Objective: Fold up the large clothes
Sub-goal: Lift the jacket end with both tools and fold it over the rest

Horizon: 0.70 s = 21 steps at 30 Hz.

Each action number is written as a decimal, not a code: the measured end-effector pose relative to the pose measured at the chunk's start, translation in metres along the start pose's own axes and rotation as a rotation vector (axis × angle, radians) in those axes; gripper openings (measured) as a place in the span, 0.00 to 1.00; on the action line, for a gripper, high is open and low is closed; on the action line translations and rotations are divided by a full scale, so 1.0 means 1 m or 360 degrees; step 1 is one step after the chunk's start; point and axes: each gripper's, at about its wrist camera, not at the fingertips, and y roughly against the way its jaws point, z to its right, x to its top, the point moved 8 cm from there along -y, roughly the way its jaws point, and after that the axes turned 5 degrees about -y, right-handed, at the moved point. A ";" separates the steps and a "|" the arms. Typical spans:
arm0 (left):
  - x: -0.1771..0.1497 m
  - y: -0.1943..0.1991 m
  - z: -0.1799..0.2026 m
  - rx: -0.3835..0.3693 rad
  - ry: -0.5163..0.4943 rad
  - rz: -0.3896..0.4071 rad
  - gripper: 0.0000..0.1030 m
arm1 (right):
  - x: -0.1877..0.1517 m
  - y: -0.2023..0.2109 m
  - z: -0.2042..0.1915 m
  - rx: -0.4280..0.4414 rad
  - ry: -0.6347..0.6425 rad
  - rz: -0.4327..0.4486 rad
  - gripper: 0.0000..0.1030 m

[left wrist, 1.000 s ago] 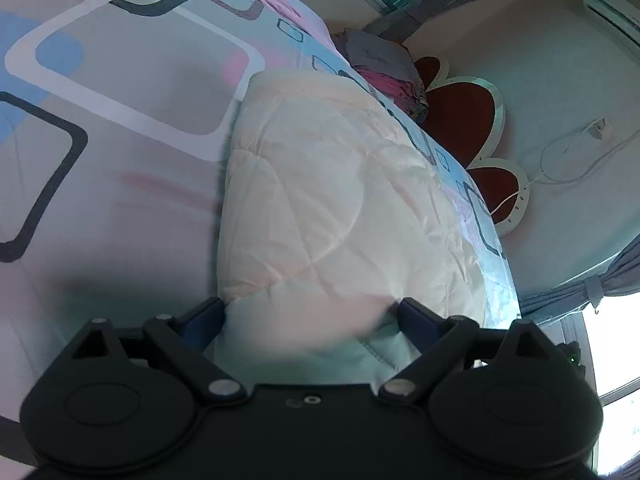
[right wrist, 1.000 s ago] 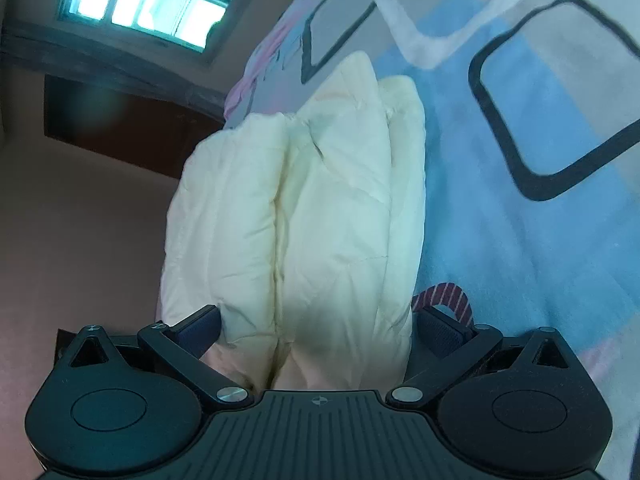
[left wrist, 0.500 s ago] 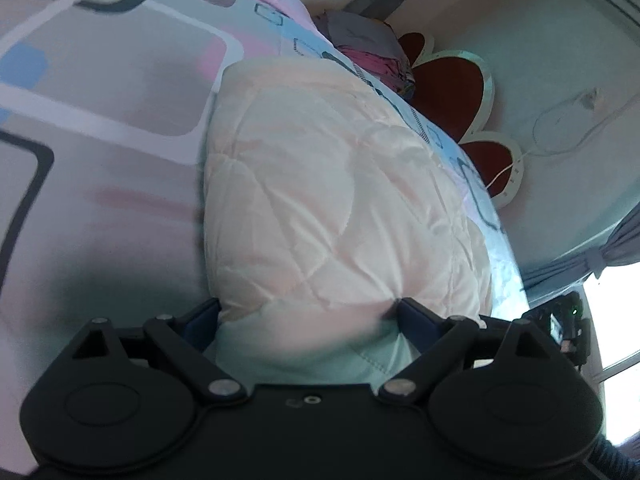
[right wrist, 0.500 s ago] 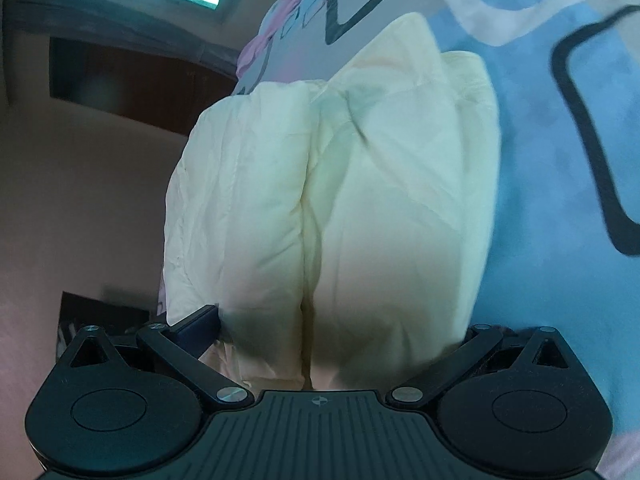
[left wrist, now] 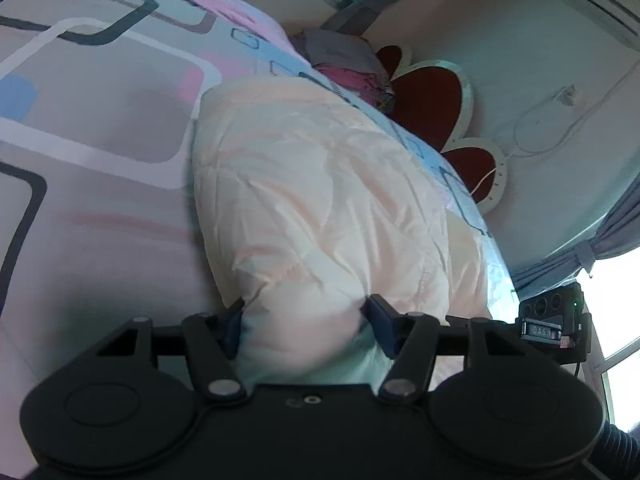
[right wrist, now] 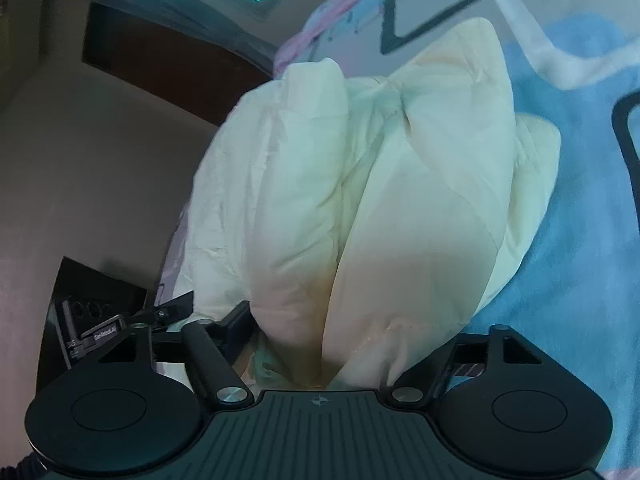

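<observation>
Both grippers (left [left wrist: 306, 322], right [right wrist: 340, 340]) clamp quilt [left wrist: 320, 200].

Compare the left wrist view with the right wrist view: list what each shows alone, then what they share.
Only the left wrist view shows the red petal-shaped headboard, a heap of pink and grey clothes, and the left tongs. Only the right shows a dark door and the right tongs. Both show the cream padded garment pinched between tongs, on the patterned bedsheet.
</observation>
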 end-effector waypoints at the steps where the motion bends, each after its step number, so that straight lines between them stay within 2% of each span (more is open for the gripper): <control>1: -0.001 0.003 0.000 -0.0008 -0.0006 0.0009 0.58 | -0.001 0.003 -0.004 0.0008 0.0014 0.0015 0.62; 5: 0.006 0.009 0.010 -0.0062 -0.0060 0.0055 0.58 | -0.004 0.016 -0.020 0.0016 0.0084 0.0068 0.61; 13: 0.034 0.032 0.014 -0.0237 -0.0177 0.0134 0.56 | -0.007 0.022 -0.066 -0.0058 0.0221 0.0191 0.61; 16: 0.050 0.047 0.011 -0.0300 -0.0212 0.0172 0.55 | -0.007 0.015 -0.094 -0.0042 0.0278 0.0234 0.55; 21: 0.077 0.079 -0.001 -0.0355 -0.0261 0.0268 0.54 | 0.003 -0.020 -0.150 -0.0080 0.0410 0.0282 0.55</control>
